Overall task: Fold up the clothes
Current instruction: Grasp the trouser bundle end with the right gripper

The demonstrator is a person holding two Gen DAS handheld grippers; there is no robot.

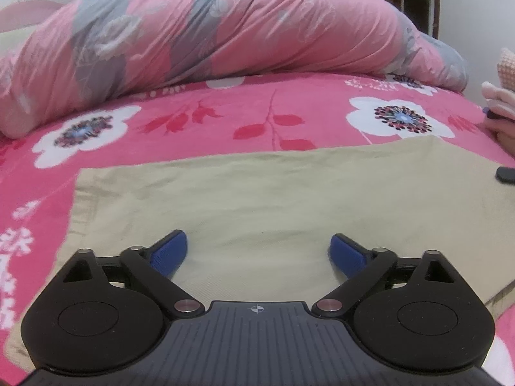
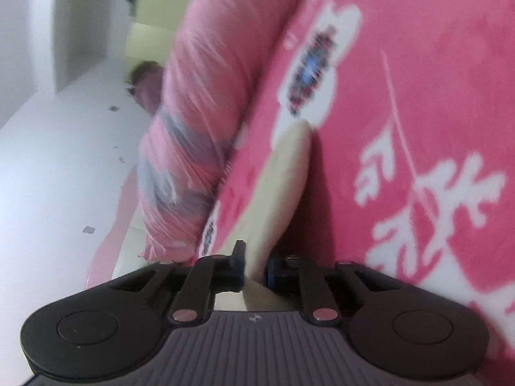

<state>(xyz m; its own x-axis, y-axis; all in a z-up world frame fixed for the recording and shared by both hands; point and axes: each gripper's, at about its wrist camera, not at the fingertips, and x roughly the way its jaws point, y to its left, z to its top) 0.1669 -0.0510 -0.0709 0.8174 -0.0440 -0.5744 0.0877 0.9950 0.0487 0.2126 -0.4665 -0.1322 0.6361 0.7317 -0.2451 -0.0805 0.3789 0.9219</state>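
A beige garment (image 1: 257, 199), thin woven cloth lying flat and mostly smooth, covers the near half of the pink floral bedsheet (image 1: 225, 112); a rolled pink-and-grey quilt (image 1: 193, 32) lies beyond it at 12 o'clock. What kind of garment it is cannot be told.

The left gripper (image 1: 257, 254) hovers over the cloth's near middle with its blue pads spread wide and nothing between them. In the tilted right wrist view, the right gripper (image 2: 254, 267) has its jaws nearly together with a pinch of the same beige cloth (image 2: 283, 193) pressed between them, apparently along an edge; a hand (image 1: 502, 109) shows at 3 o'clock in the left view.

The cloth looks light, limp and not slippery, so it should drape and sag wherever it is unsupported and drag on the sheet. A grip on one edge alone will likely let the far side trail and wrinkle. The left jaws would do best to close on the edge or corner at 9 o'clock, taking a small fold of fabric only, not the sheet beneath.
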